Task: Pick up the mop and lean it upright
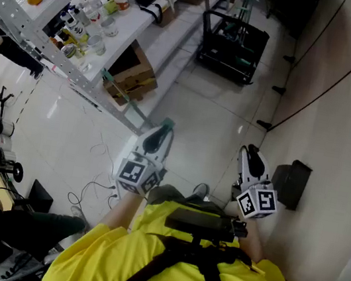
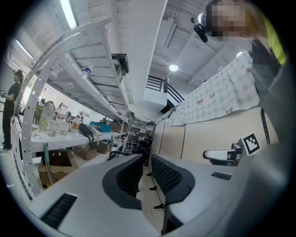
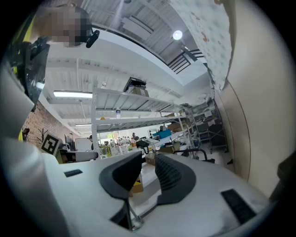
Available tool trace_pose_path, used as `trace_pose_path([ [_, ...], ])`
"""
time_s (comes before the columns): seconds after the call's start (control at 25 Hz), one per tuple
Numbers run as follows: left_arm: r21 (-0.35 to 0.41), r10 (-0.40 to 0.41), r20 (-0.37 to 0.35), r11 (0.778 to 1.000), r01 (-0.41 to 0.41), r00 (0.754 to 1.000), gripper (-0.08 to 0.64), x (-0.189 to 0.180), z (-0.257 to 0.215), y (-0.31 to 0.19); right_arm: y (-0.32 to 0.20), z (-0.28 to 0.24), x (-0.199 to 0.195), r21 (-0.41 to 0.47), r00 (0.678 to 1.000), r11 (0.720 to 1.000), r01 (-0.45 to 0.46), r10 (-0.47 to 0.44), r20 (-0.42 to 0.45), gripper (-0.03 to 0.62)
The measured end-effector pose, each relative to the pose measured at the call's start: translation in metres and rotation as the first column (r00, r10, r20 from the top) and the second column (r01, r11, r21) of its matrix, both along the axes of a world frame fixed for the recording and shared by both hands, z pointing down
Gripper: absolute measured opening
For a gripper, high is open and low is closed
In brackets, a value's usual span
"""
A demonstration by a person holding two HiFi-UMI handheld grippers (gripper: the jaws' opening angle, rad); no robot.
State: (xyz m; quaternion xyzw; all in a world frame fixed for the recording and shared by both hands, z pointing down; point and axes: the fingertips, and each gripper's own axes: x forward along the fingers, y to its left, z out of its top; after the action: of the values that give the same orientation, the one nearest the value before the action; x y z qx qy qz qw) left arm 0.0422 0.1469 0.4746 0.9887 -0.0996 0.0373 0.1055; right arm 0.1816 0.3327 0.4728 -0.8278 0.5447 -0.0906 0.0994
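Jaws of left claw (image 1: pixel 163 127) and right claw (image 1: pixel 251 154) stand slightly apart — both empty — above tiled floor (image 1: pixel 201 107).

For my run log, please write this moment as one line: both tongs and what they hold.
left tongs: open, empty | right tongs: open, empty | mop: not in view | pickup: not yet done

A worktop (image 1: pixel 149 21) stood left, a cardboard box (image 1: pixel 132 74) beneath it; a cart (image 1: pixel 237 41) ahead; a wall (image 1: pixel 334 158) right.
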Motion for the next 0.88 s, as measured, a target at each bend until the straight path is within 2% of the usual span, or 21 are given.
trace_pose_path([
  [0.24,-0.013,-0.109,0.021,0.994,0.11,0.994,0.055,0.032,0.009,-0.066,-0.071,0.015,0.034,-0.015,0.993,0.993,0.117,-0.117,0.029,0.095],
  [0.32,-0.008,-0.172,0.016,0.985,0.172,0.985,0.055,0.028,0.007,-0.092,-0.104,0.016,0.034,-0.019,0.979,0.98,0.197,-0.196,0.046,0.164],
  [0.44,0.005,-0.275,0.01,0.961,0.275,0.961,0.055,0.009,0.006,-0.141,-0.165,0.018,0.024,-0.053,0.947,0.946,0.32,-0.321,0.004,0.164],
  [0.6,-0.022,-0.436,0.012,0.9,0.436,0.9,0.055,-0.033,0.014,-0.215,-0.266,0.026,0.004,-0.085,0.885,0.882,0.464,-0.465,0.009,0.164],
  [0.76,-0.001,-0.597,0.021,0.802,0.597,0.802,0.055,-0.088,0.014,-0.277,-0.374,0.03,-0.034,-0.139,0.785,0.78,0.61,-0.619,-0.035,0.164],
  [0.88,0.021,-0.664,0.032,0.747,0.664,0.747,0.026,-0.116,0.02,-0.307,-0.446,0.056,-0.061,-0.205,0.712,0.707,0.677,-0.699,-0.06,0.164],
])
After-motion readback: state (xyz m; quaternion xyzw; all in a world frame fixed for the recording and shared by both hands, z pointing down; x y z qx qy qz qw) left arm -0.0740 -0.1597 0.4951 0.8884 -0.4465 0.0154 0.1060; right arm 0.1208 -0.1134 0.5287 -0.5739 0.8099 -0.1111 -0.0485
